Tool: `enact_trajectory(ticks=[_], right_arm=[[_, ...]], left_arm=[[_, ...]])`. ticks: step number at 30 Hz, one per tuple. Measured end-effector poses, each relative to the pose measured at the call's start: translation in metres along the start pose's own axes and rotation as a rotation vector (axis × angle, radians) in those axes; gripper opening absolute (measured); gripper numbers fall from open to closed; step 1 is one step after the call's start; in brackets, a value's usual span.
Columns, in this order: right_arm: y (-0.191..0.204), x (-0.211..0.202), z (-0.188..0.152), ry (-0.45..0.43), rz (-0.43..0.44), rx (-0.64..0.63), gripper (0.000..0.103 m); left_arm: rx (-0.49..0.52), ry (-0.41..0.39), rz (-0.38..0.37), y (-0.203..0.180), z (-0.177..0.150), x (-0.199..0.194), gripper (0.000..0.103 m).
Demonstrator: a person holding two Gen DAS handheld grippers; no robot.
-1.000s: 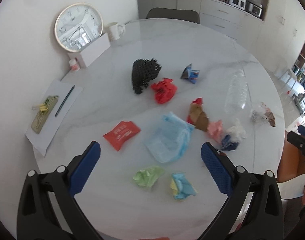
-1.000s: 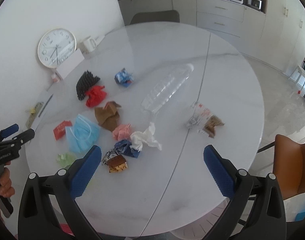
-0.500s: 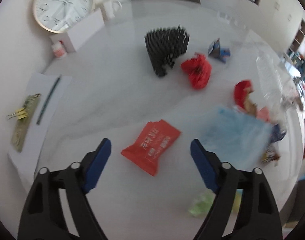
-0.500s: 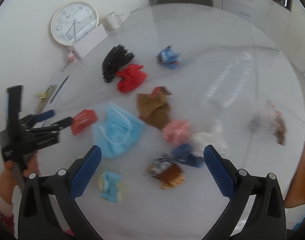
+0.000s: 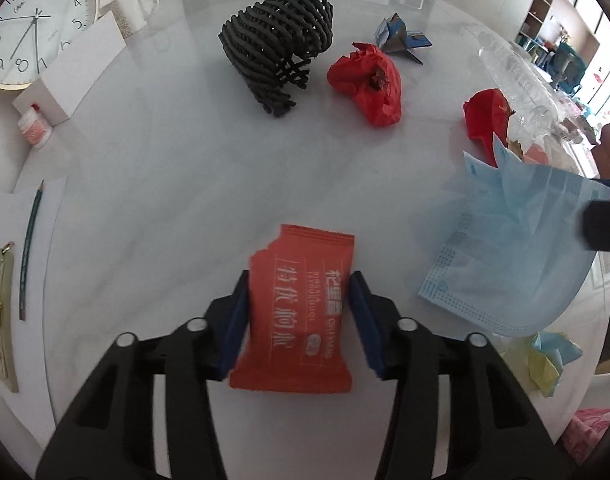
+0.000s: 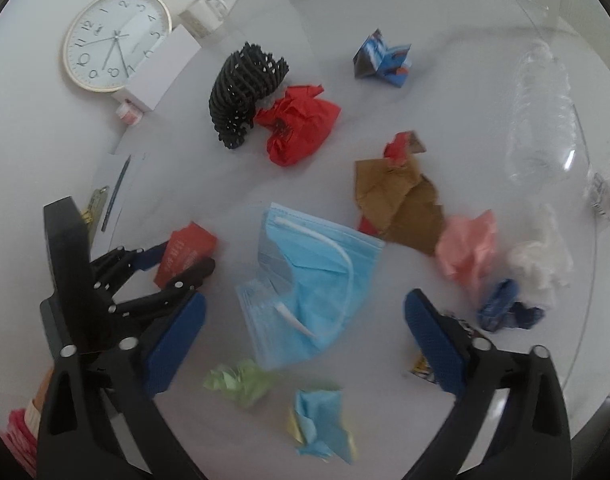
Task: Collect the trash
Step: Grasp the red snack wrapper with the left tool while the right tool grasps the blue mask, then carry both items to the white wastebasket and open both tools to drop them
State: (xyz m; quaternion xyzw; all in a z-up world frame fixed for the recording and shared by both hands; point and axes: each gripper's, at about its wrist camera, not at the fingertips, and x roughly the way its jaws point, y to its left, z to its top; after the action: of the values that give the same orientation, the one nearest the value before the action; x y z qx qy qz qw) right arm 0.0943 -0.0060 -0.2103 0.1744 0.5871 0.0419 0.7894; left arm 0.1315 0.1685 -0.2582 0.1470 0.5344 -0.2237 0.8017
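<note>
A red sachet [image 5: 301, 312] with white print lies flat on the white marble table [image 5: 177, 184]. My left gripper [image 5: 299, 276] is closing on it, and both blue pads touch its long sides. The right wrist view shows that gripper [image 6: 187, 256] around the sachet [image 6: 185, 250] at the left. My right gripper [image 6: 305, 300] hangs over a blue face mask [image 6: 305, 280]. Its jaws are wide and only starting to close, with the mask between them and the pads clear of it.
Scattered trash: black mesh sleeve [image 6: 245, 92], red paper [image 6: 297, 128], blue carton [image 6: 381, 58], brown paper [image 6: 397, 200], pink paper [image 6: 469, 248], white tissue [image 6: 541, 264], clear bottle [image 6: 545, 112], green wad [image 6: 241, 384]. Clock [image 5: 29, 24], mug [image 5: 135, 8], white box [image 5: 77, 68] and pencil [image 5: 31, 248] stand left.
My left gripper came down over the red sachet and its jaws narrowed onto it. My right gripper moved left and lower, from the dark wrappers to above the blue mask.
</note>
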Motion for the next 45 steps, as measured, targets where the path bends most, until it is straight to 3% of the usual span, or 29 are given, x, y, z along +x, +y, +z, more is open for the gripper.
enact_trajectory(ticks=[5,7,10,17,24,27,30,34,39,42,45], right_arm=[[-0.001,0.024,0.000,0.059,0.036,0.039,0.049],[-0.001,0.027,-0.001,0.068,0.052,0.031,0.018],[0.000,0.025,-0.003,0.065,0.052,0.004,0.009],[0.002,-0.008,-0.004,-0.003,0.096,-0.038,0.006],[-0.033,-0.104,-0.020,-0.152,0.061,-0.026,0.006],[-0.066,-0.148,-0.037,-0.210,-0.007,-0.007,0.006],[-0.122,-0.196,-0.068,-0.251,-0.104,0.042,0.006],[-0.194,-0.231,-0.110,-0.252,-0.198,0.113,0.006],[-0.274,-0.255,-0.156,-0.210,-0.254,0.161,0.006],[-0.313,-0.262,-0.176,-0.184,-0.253,0.177,0.007],[-0.345,-0.269,-0.194,-0.171,-0.248,0.180,0.008]], left_arm=[[0.009,0.015,-0.013,0.005,-0.001,-0.001,0.038],[0.003,0.018,-0.011,0.007,-0.002,-0.004,0.037],[-0.018,-0.002,-0.006,0.008,-0.003,-0.013,0.035],[-0.058,-0.057,0.005,-0.002,0.005,-0.054,0.035],[0.034,-0.130,-0.091,-0.063,0.024,-0.117,0.035],[0.119,-0.148,-0.157,-0.117,0.031,-0.139,0.035],[0.212,-0.158,-0.204,-0.172,0.035,-0.152,0.036],[0.319,-0.133,-0.329,-0.267,0.031,-0.158,0.036],[0.396,-0.058,-0.425,-0.374,0.016,-0.142,0.036],[0.432,-0.001,-0.442,-0.430,0.003,-0.124,0.036],[0.461,0.038,-0.412,-0.472,-0.006,-0.103,0.040]])
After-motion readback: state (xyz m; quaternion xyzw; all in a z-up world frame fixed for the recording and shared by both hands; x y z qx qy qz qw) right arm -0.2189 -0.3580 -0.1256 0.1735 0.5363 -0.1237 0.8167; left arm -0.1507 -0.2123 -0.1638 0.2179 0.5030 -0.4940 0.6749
